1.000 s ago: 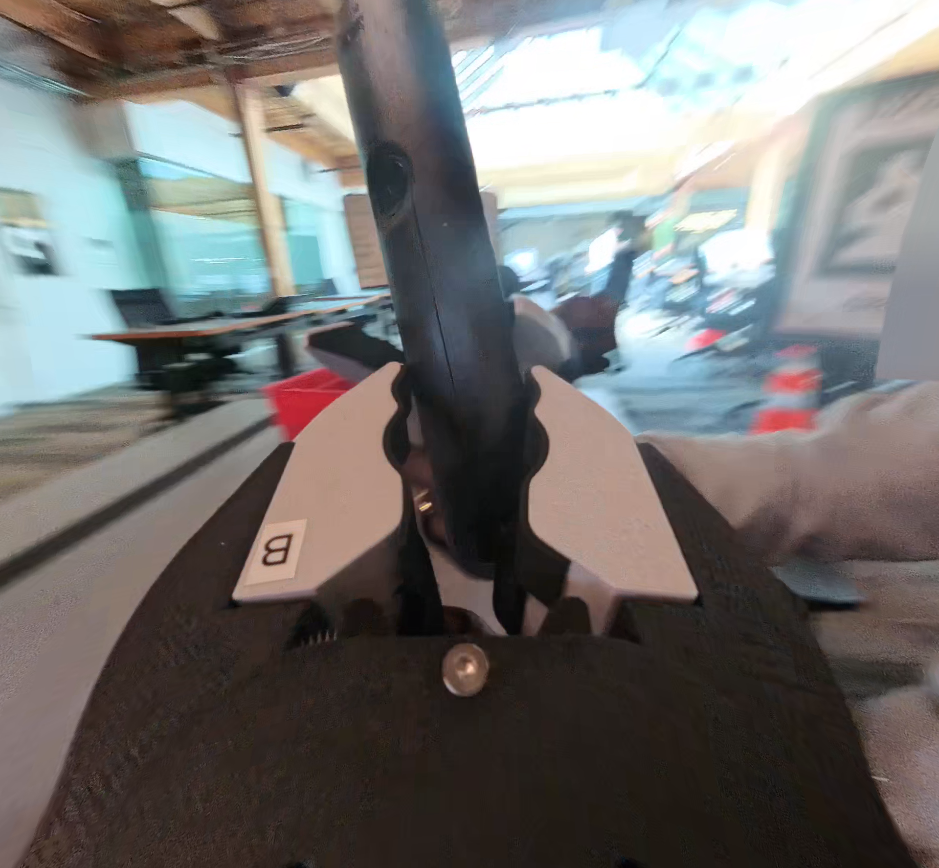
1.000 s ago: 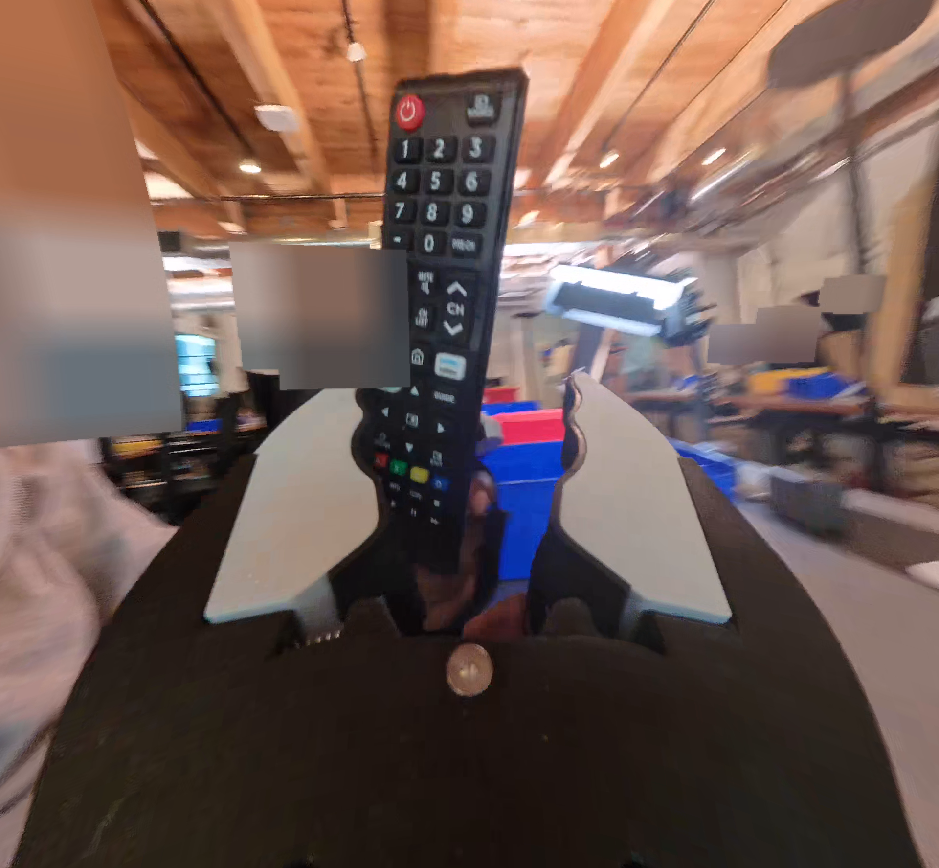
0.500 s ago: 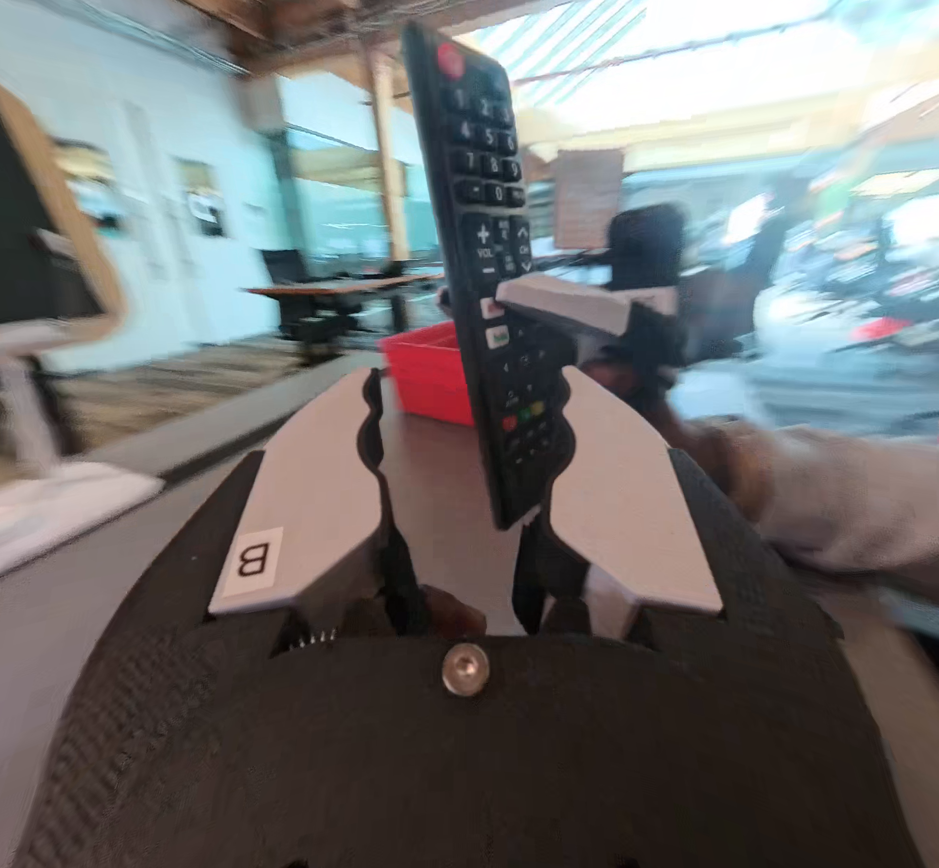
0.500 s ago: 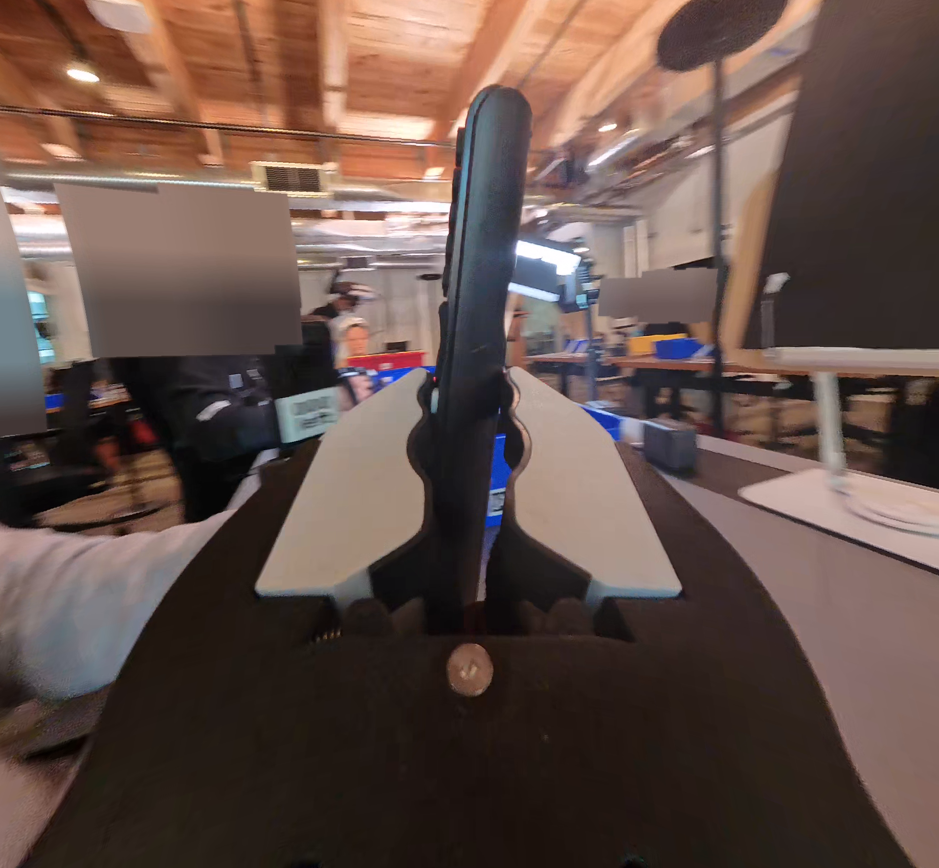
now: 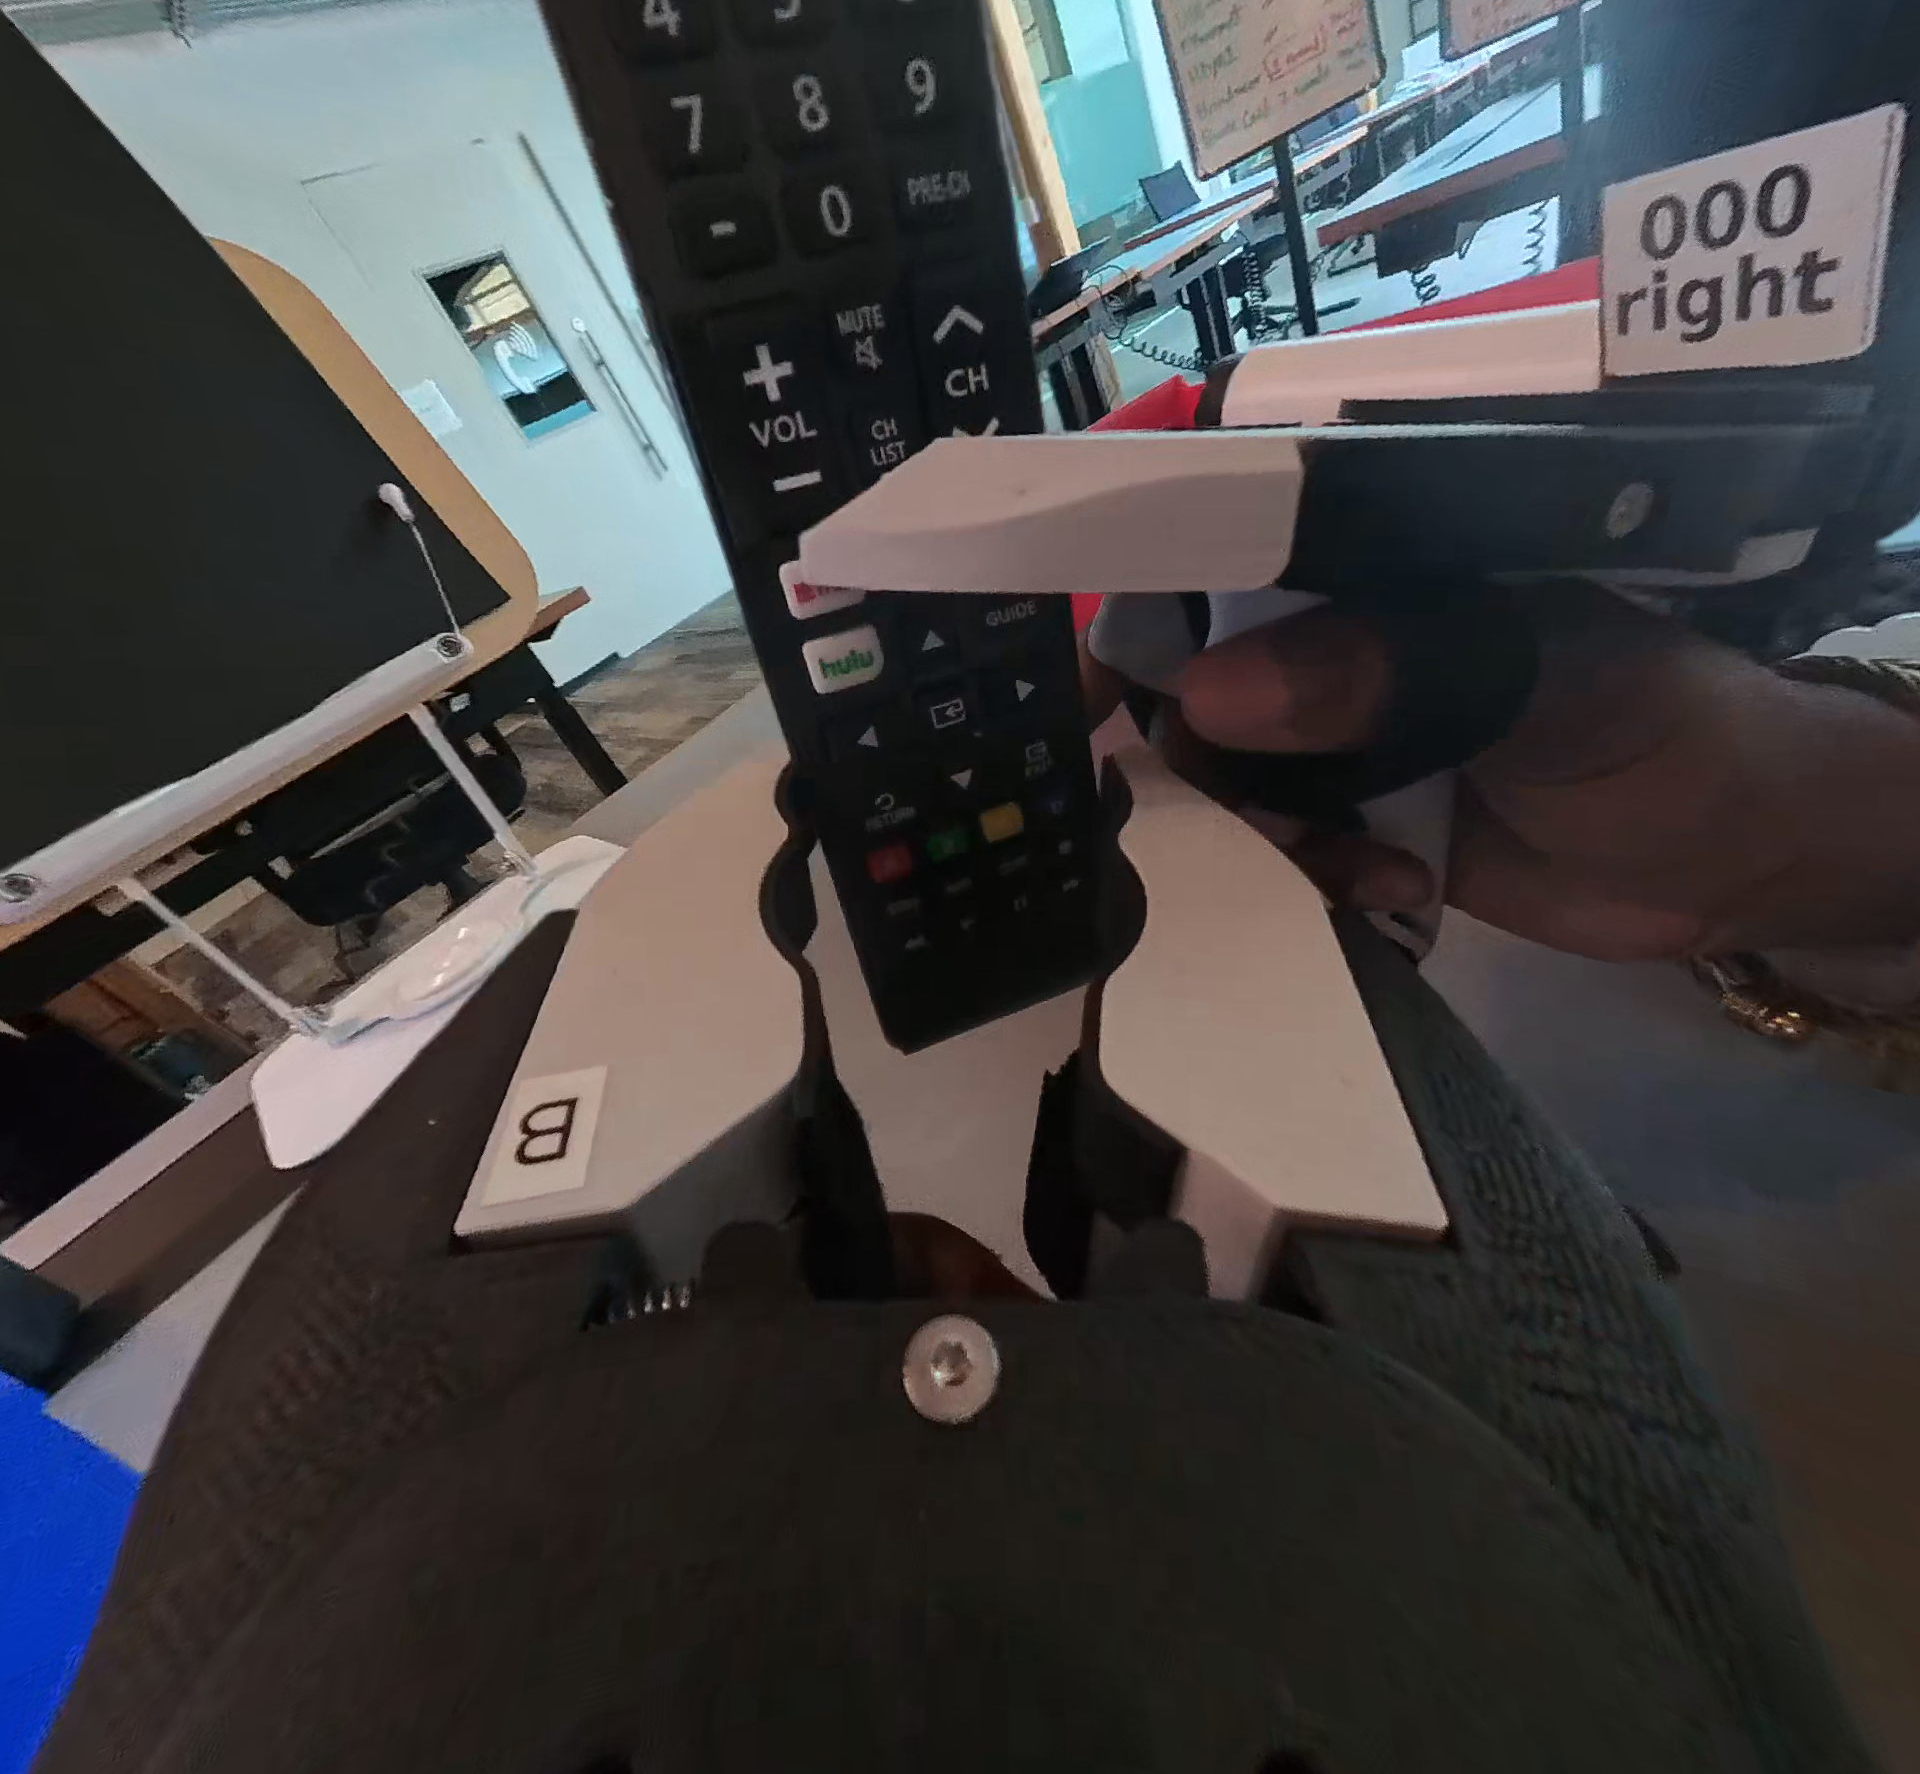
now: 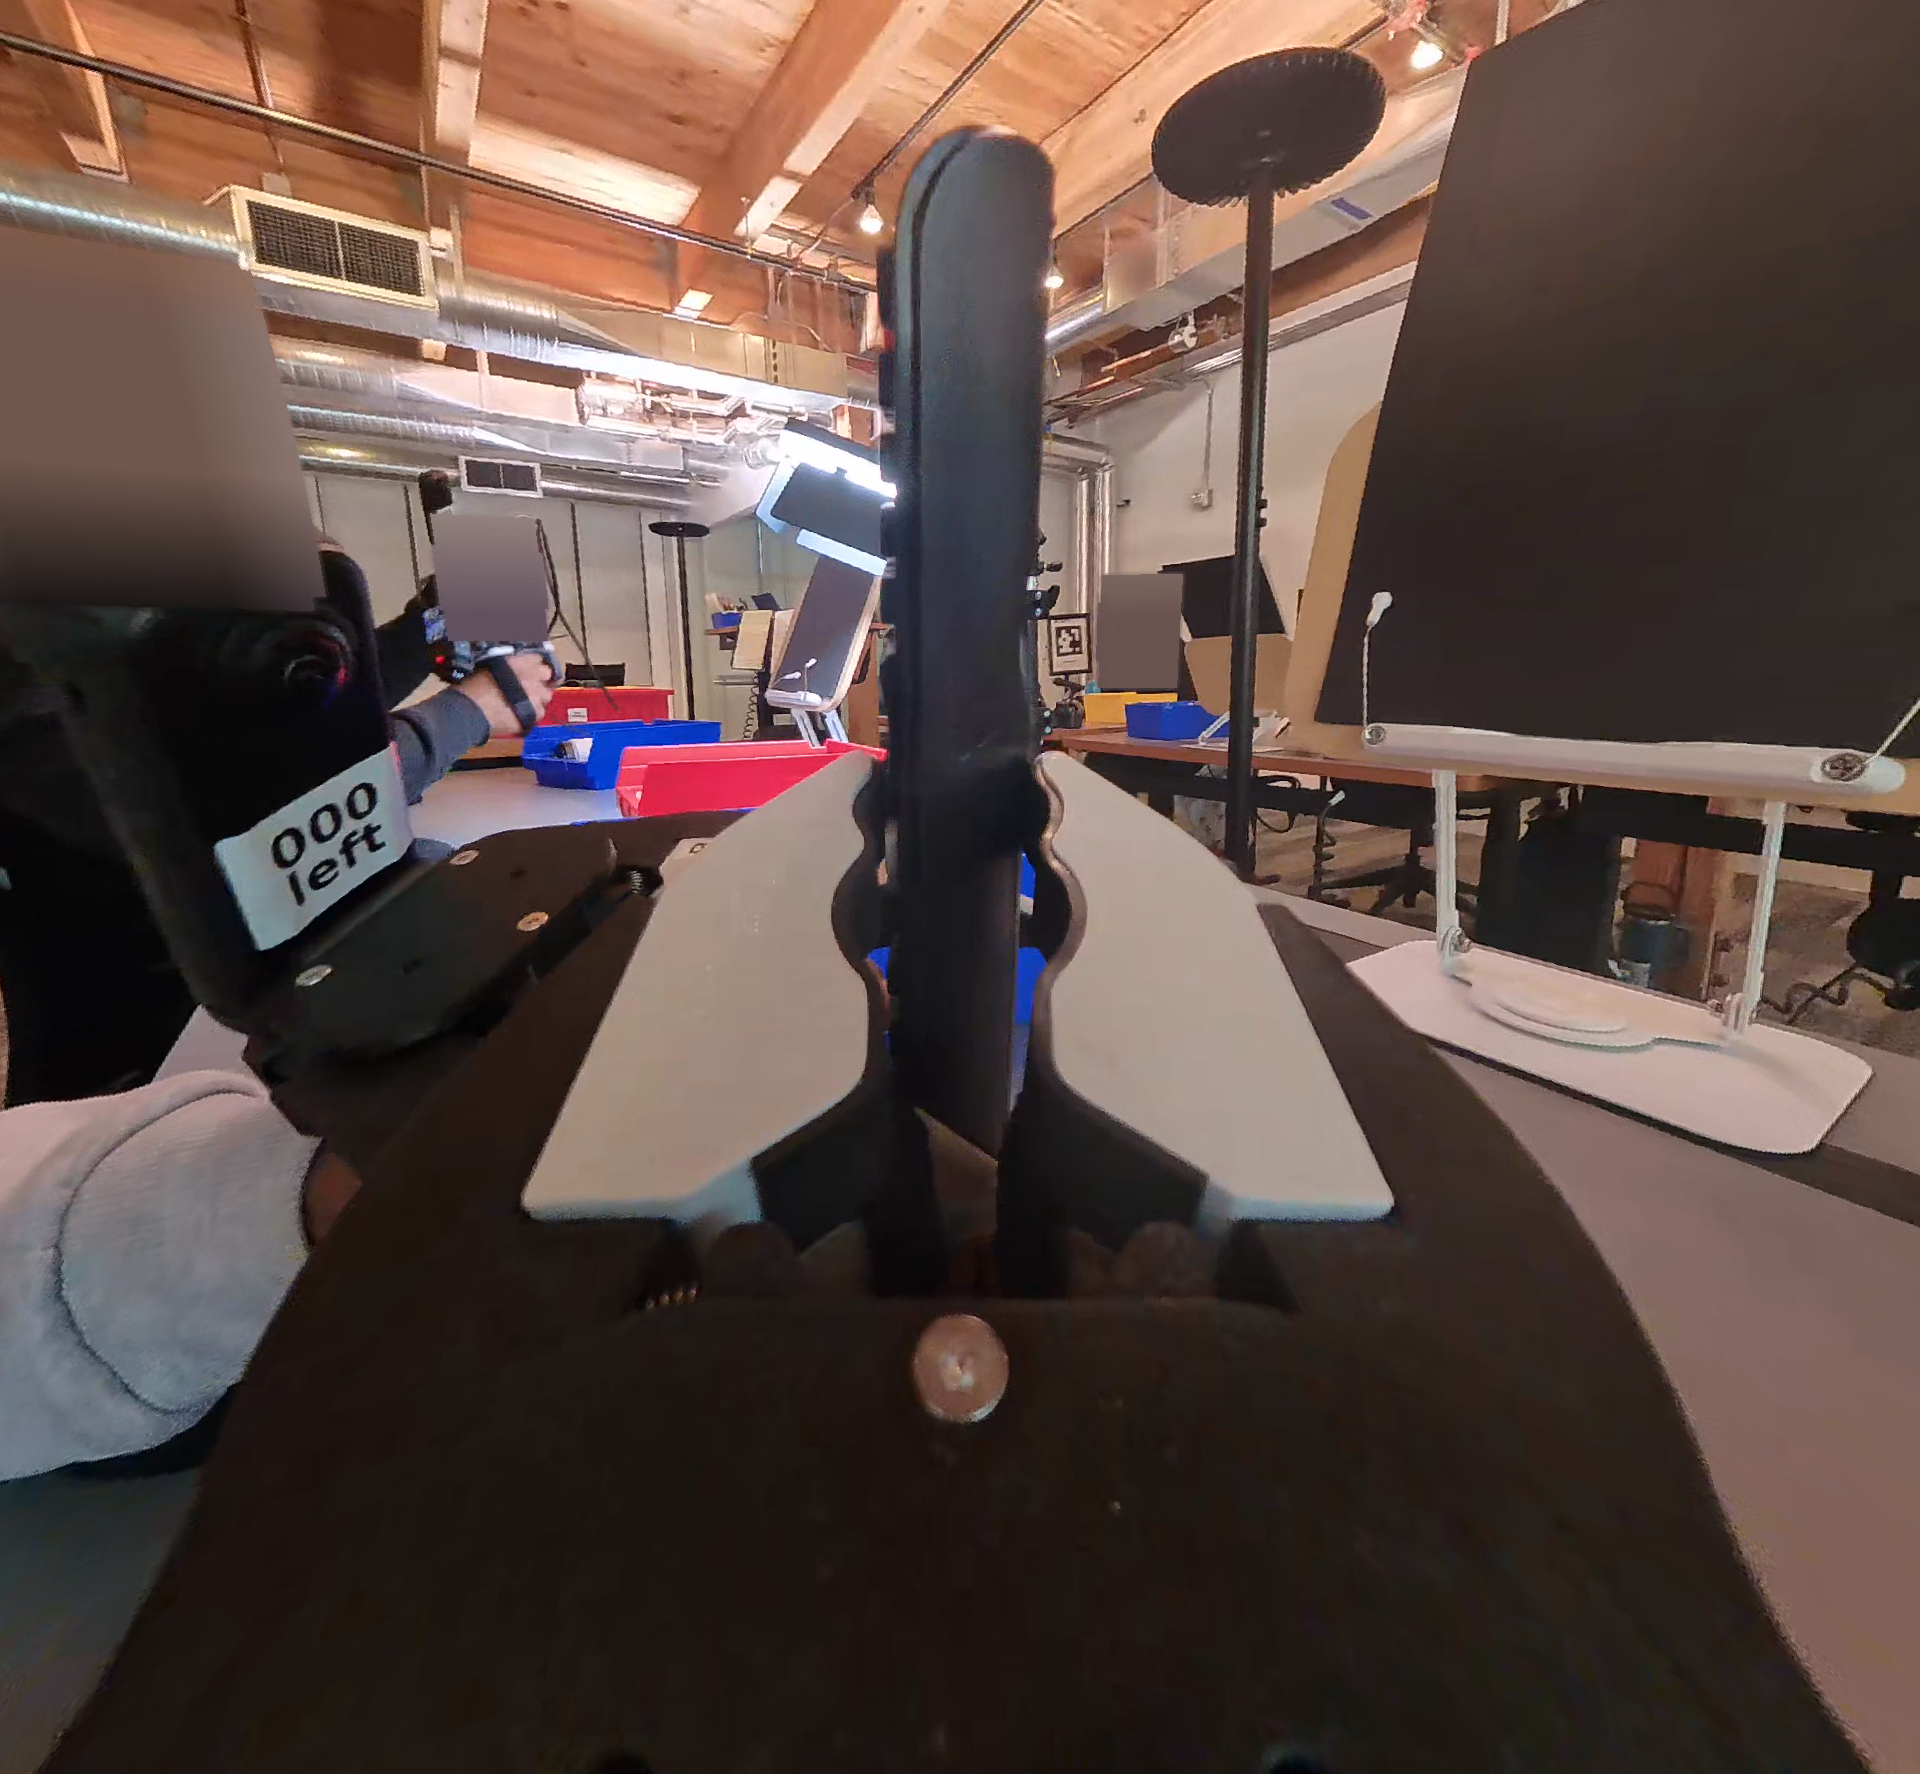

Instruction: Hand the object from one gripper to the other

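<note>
My right gripper point(image 6: 956, 815) is clamped on the remote point(image 6: 961, 644), pinching its front and back faces about midway along its length, so I see it edge-on and standing upright, well above the counter point(image 6: 1662, 1236). In the left wrist view the remote's point(image 5: 862, 436) button face is toward me and its lower end sits between the fingers of my left gripper point(image 5: 951, 877); those fingers look spread about as wide as the remote's sides, and I cannot tell whether they press on it or only flank it. To do this step well, I judge I should keep the right grip firm and steady, draw the left gripper clear straight down along the remote without twisting it, and watch for any tilt.
</note>
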Action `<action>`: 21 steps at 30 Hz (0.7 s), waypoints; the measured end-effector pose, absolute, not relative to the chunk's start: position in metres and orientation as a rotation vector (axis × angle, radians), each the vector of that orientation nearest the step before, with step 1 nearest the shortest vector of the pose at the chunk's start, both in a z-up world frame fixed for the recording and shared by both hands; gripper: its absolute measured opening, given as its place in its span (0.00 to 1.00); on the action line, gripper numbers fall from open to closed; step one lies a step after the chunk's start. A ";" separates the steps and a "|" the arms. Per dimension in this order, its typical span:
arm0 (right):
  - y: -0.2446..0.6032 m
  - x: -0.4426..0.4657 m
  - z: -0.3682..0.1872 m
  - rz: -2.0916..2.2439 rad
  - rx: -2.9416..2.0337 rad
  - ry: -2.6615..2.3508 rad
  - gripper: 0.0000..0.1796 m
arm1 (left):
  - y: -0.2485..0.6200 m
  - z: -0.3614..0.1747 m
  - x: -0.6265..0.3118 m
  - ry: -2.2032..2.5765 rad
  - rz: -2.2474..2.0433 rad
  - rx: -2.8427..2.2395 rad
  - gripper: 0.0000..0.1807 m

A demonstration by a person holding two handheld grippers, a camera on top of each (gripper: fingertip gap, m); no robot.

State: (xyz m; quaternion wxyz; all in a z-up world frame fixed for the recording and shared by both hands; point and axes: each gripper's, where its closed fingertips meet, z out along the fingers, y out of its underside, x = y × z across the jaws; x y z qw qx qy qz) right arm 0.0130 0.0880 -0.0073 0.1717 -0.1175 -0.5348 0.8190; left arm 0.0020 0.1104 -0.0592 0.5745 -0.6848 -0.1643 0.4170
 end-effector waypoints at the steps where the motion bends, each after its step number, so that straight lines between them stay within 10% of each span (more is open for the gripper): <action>1: 0.088 0.014 -0.007 2.330 -0.325 -1.528 0.14 | 0.110 -0.058 0.004 -0.384 0.958 -1.597 0.28; 11: 0.090 0.074 0.002 2.848 0.177 -1.921 0.40 | 0.128 -0.043 0.068 -0.147 0.107 -1.480 0.27; 21: 0.083 0.070 -0.017 2.638 0.113 -2.204 0.30 | 0.131 -0.062 0.074 -0.170 -0.068 -1.595 0.29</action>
